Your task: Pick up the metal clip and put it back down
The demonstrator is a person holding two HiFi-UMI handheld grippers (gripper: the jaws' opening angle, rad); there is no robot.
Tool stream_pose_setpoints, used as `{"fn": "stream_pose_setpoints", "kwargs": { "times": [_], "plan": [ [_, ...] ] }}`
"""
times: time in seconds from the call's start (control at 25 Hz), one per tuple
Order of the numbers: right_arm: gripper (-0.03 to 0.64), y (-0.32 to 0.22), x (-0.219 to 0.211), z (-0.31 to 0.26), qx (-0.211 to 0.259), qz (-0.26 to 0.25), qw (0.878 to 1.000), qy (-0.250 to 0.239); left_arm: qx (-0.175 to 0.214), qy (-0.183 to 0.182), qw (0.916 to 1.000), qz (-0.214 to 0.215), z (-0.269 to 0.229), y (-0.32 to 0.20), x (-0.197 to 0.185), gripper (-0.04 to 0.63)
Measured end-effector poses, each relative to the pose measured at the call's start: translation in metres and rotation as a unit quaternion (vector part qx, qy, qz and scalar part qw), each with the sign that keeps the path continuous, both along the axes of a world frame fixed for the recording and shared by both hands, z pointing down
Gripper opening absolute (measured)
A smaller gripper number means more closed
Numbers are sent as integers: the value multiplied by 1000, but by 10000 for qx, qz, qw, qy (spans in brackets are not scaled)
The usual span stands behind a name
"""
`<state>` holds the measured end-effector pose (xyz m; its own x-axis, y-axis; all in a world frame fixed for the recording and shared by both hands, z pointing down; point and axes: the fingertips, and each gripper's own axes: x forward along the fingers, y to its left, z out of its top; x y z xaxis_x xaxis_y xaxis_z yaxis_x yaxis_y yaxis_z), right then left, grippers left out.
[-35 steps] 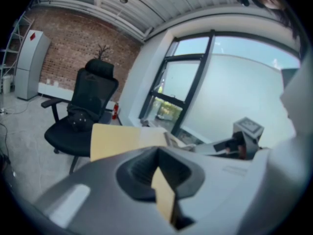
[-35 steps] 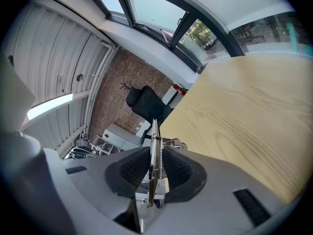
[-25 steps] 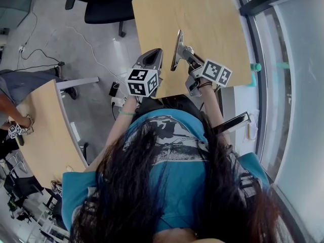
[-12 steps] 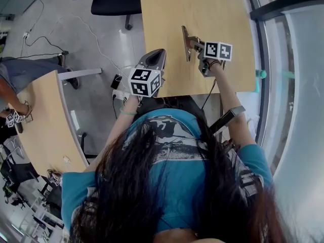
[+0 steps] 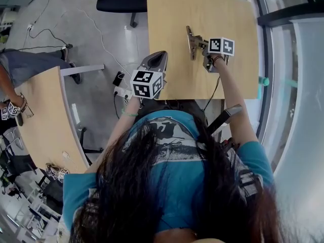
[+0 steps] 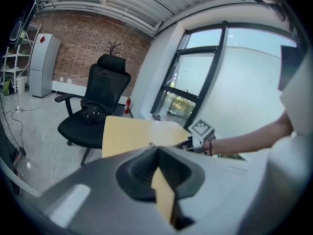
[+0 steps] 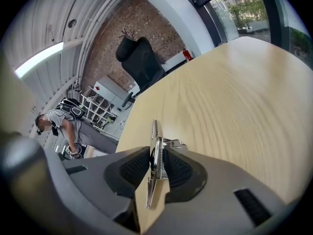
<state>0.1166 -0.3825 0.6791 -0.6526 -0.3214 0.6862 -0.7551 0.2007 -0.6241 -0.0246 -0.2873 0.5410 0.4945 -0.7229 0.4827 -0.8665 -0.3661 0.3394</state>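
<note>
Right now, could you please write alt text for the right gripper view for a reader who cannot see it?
The right gripper is closed on a metal clip, which stands on edge between its grey jaws. A pale wooden table fills the view beyond it; farther back are a black office chair, a brick wall and a person.

Metal clip (image 5: 191,41) in the right hand-held gripper (image 5: 200,45), wooden table (image 5: 228,9) beneath.

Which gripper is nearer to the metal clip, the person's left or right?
Right. The right gripper holds the metal clip between its jaws, over the table. The left gripper is at the table's left edge, apart from the clip, with nothing in its jaws.
</note>
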Motion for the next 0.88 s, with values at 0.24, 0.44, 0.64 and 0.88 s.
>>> {"fn": "stream_pose_setpoints", "kwargs": {
  "times": [0.24,0.44,0.64,0.88],
  "plan": [
    [98,-1,-6,3,-11,-8,10000,60,-38,-7,10000,-17,2,-3,-7,2],
    [123,-6,6,-9,255,490,9983,203,33,-10,10000,81,-2,-1,-7,2],
    [127,7,26,-51,704,1161,9906,152,96,-7,9999,93,-6,10,-21,2],
    [127,58,21,-112,1128,1717,9771,-563,172,67,9997,147,-12,22,-32,2]
  ]
}}
